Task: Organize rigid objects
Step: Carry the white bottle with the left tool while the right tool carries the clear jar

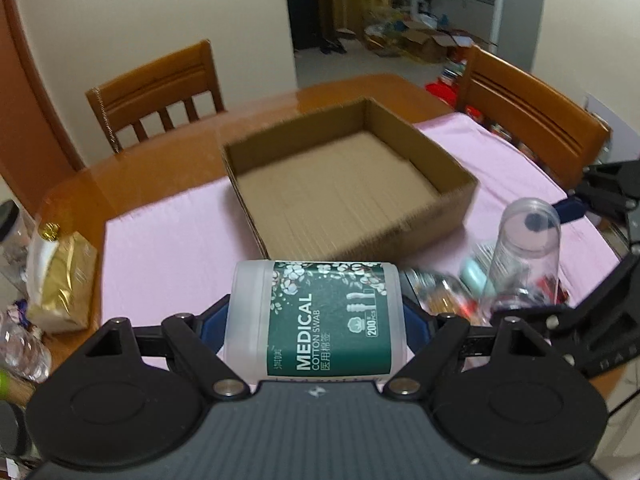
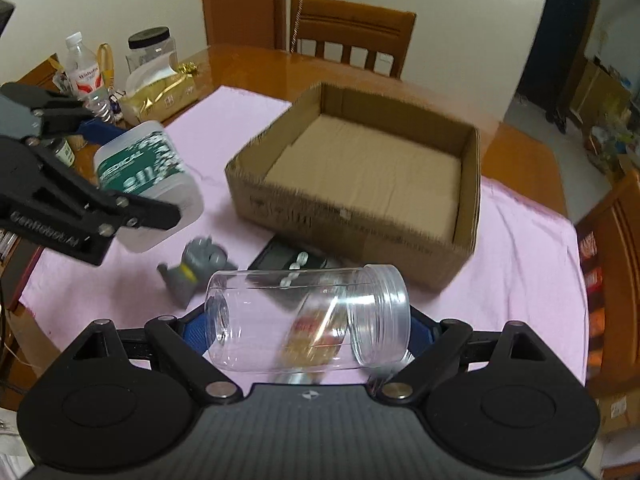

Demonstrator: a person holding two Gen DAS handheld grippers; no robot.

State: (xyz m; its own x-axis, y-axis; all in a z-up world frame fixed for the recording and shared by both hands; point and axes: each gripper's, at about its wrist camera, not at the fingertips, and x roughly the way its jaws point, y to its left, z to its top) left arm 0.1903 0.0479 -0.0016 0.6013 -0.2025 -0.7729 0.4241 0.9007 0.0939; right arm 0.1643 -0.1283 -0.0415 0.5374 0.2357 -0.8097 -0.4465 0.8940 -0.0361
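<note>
The open brown cardboard box (image 1: 352, 184) stands on the pink cloth (image 1: 168, 248) in the middle of the wooden desk (image 1: 132, 160), and its floor is bare: no object lies inside it. So, in my judgement, the organizing is only at its beginning.

Two rigid objects are lifted at this moment. The left tool (image 1: 316, 320) pinches a white plastic jar of medical cotton swabs with a green label (image 1: 316, 320), held on its side, in front of the near wall of the box. The right tool (image 2: 308, 320) pinches a clear empty plastic jar with a threaded mouth (image 2: 308, 320), also lying sideways between its blue pads, close to the near right corner of the box. Both jars are above the cloth and not yet over the box.

On the cloth more things wait: a small grey figure with a yellow band (image 2: 192, 272), a dark flat item (image 2: 288, 260) just beside the box wall, and some blurred colourful pieces seen through the clear jar that I cannot identify. At the edge of the desk stand a gold packet (image 2: 160, 96), a water bottle (image 2: 82, 64) and a clear container with a black lid (image 2: 152, 52); whether these belong to the task, I cannot tell.

What is left, it seems, is to put both jars into the box and then the remaining small things.
</note>
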